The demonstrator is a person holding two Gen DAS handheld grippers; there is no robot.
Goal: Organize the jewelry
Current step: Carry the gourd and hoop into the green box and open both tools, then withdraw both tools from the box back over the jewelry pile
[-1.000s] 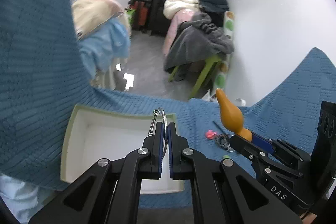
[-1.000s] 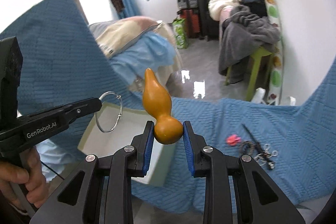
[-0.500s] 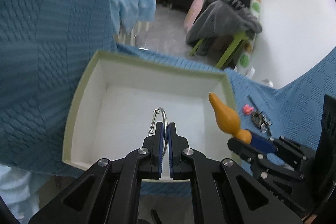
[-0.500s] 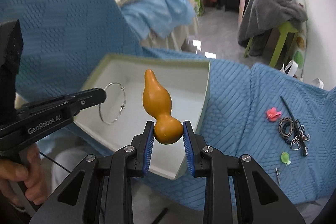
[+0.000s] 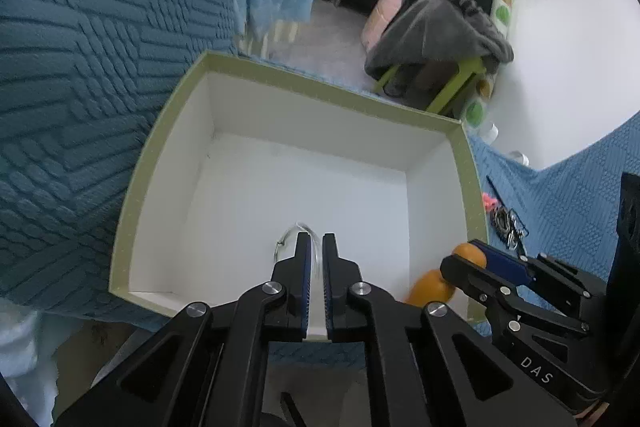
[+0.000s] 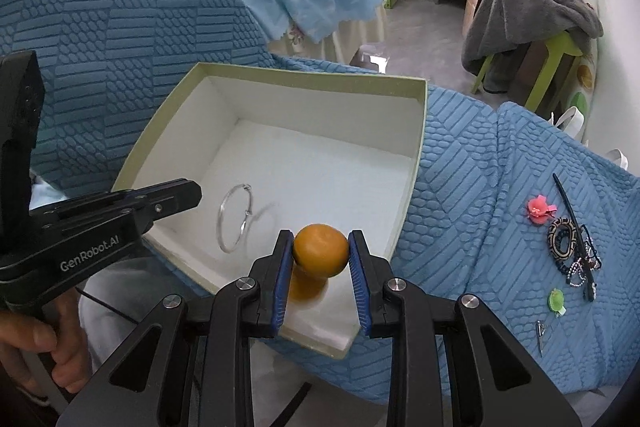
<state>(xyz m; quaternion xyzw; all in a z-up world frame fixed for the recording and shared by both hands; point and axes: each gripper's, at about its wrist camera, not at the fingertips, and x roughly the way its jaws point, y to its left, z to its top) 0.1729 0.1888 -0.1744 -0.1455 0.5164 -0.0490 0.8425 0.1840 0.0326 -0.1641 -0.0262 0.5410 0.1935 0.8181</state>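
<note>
A white box with a green rim (image 5: 168,131) (image 6: 420,131) sits on the blue textured cover. My left gripper (image 5: 316,243) (image 6: 188,195) hangs over its inside with the jaws slightly parted; a silver bangle (image 6: 234,219) (image 5: 288,235) is free just past the tips, blurred, above the box floor. My right gripper (image 6: 320,251) (image 5: 476,255) is at the box's near right corner, shut on the round end of an orange gourd-shaped piece (image 6: 320,255) (image 5: 432,287), which points down into the box.
Loose jewelry lies on the cover right of the box: a pink flower clip (image 6: 538,209), a tangle of bracelets and a dark hair stick (image 6: 572,243), a green clip (image 6: 556,299), a small silver pin (image 6: 540,335). Beyond the cover's edge are a floor, beds and a clothes-covered stool.
Both grippers moved down over the box. The left jaws parted and the bangle slipped out of them. The orange piece swung from upright to pointing down into the box.
</note>
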